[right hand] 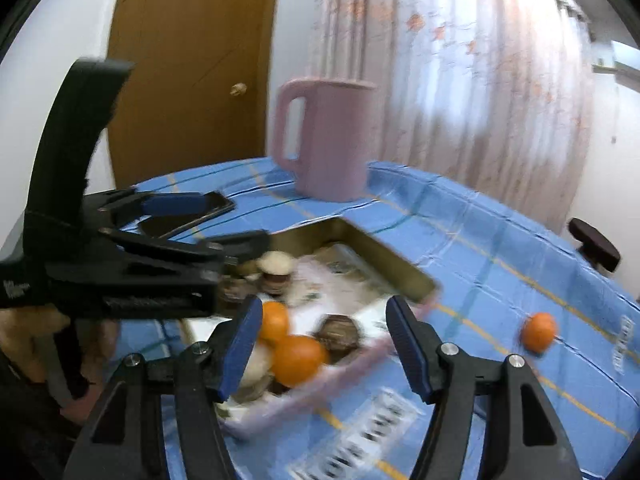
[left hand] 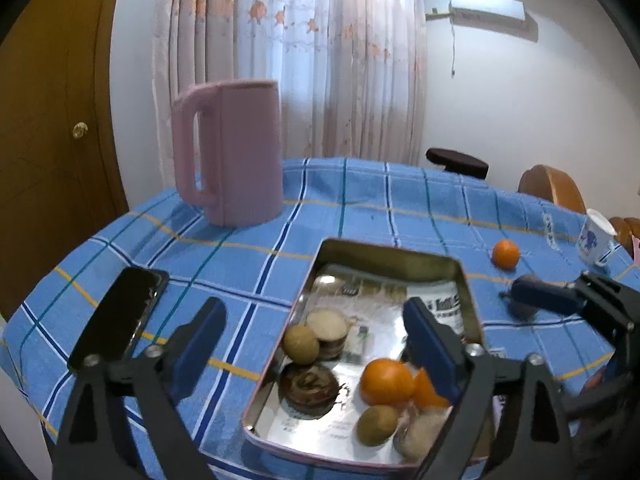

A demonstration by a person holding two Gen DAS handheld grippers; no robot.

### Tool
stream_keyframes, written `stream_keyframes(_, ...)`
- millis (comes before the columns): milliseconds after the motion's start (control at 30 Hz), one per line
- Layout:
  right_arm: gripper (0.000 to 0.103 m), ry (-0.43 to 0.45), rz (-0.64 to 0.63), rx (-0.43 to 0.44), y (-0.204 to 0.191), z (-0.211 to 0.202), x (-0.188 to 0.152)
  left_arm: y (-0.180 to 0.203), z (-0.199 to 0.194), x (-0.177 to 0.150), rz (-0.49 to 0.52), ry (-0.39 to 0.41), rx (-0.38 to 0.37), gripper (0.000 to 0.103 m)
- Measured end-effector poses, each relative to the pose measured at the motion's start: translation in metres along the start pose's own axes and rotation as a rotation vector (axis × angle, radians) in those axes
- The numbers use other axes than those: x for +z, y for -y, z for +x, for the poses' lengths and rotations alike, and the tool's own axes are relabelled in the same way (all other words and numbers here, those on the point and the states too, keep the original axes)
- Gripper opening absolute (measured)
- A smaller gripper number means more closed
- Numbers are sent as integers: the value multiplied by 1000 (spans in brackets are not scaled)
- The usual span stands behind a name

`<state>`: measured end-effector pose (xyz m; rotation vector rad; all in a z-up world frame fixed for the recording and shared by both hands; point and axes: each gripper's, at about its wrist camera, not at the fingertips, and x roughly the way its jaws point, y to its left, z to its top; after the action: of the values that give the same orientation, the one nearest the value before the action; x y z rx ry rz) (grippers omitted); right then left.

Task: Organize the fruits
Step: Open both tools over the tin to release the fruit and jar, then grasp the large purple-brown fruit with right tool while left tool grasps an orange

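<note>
Blue checked cloth (left hand: pixel 360 208) covers the counter, with a curtain (left hand: pixel 320 60) hung behind it. At the middle, a metal tin (left hand: pixel 400 252) is seen; two oranges (left hand: pixel 386 382), two brownish round fruits (left hand: pixel 301 343) and small cakes (left hand: pixel 307 390) are held inside it. Beyond the tin stands a pink jug (left hand: pixel 232 152); left of the tin lies a dark phone (left hand: pixel 120 316); right of the tin, one orange (left hand: pixel 505 254) is left on the cloth. The left tool (left hand: pixel 316 344) is spread wide over the tin, empty. The right tool (right hand: pixel 322 344) is parted, gripping nothing, above the tin's near corner.
</note>
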<state>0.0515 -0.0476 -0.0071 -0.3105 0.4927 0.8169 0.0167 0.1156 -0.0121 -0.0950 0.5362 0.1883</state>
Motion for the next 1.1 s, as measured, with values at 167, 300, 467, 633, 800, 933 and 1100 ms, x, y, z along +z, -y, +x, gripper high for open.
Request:
stream_keyframes(167,67,-33,80,-205,59,-17,-8,22,-2,8,13,9,-31,95)
stream_keyframes(300,67,-128,194,-311,104,-6,-21,44,0,13,38,5,-59,96)
stream_keyframes(467,67,-210,296,-276,133,18,-35,74,7,17,86,-2,-75,99)
stream_keyframes(633,55,-269,359,-183,141,41,-41,93,17,19,108,-34,-87,99)
stream_keyframes(800,54,-236,378,-182,148,33,-45,113,27,25,107,-69,-102,99)
stream_keyframes(933,54,-200,438,-313,180,14,-52,145,36,33,133,-98,-122,99)
stream_keyframes(1100,54,-187,479,-462,212,-7,-61,194,65,40,172,-159,-155,98)
